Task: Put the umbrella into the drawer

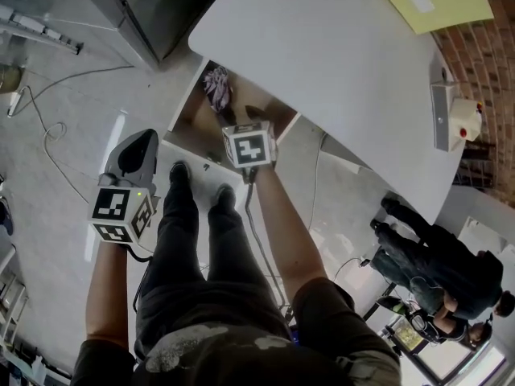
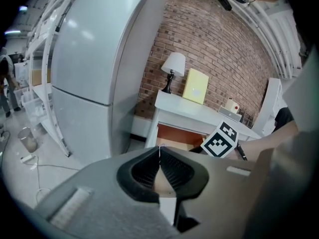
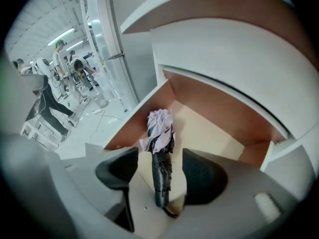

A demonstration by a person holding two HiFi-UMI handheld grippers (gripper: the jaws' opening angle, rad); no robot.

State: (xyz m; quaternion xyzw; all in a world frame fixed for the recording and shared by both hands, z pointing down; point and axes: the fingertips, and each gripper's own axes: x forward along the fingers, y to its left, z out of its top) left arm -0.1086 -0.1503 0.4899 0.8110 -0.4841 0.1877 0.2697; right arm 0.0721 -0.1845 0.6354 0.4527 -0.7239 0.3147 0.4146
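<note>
- The room has a pale floor [image 1: 72, 95] with thin cables [image 1: 48, 139] on it, a brick wall [image 2: 219, 49] at the back, and a tall grey fridge [image 2: 94, 68] beside a white desk [image 1: 338, 63].
- Nearest, in the head view, the person stands with dark trousers and black shoes [image 1: 179, 172] just in front of the open drawer [image 1: 187, 119] of the desk.
- The left gripper [image 2: 159, 156] is over the floor, to the left of the drawer and apart from it. Its jaws are together, the ribbed pads [image 2: 175, 169] meet at the tips, and nothing is between them.
- The right gripper [image 3: 159, 153] is above the front part of the drawer and points steeply down into it. Its jaws are wide apart and the pads [image 3: 202, 176] do not touch anything.
- The umbrella [image 3: 160, 158] lies on the bottom of the drawer, below the gap between the right jaws. It is folded. Its dark handle end is toward the front edge of the drawer, and its pale lilac cloth end is toward the back left corner.
- The inside of the drawer is brown, and its front panel is white.
- Farther away, on the desk top, a yellow folder [image 2: 196, 86] leans at the back edge, against the brick wall, and a small lamp [image 2: 173, 66] with a white shade is just beside it.
- At the far right of the head view some people [image 1: 434, 264] in dark clothes are on the floor.
</note>
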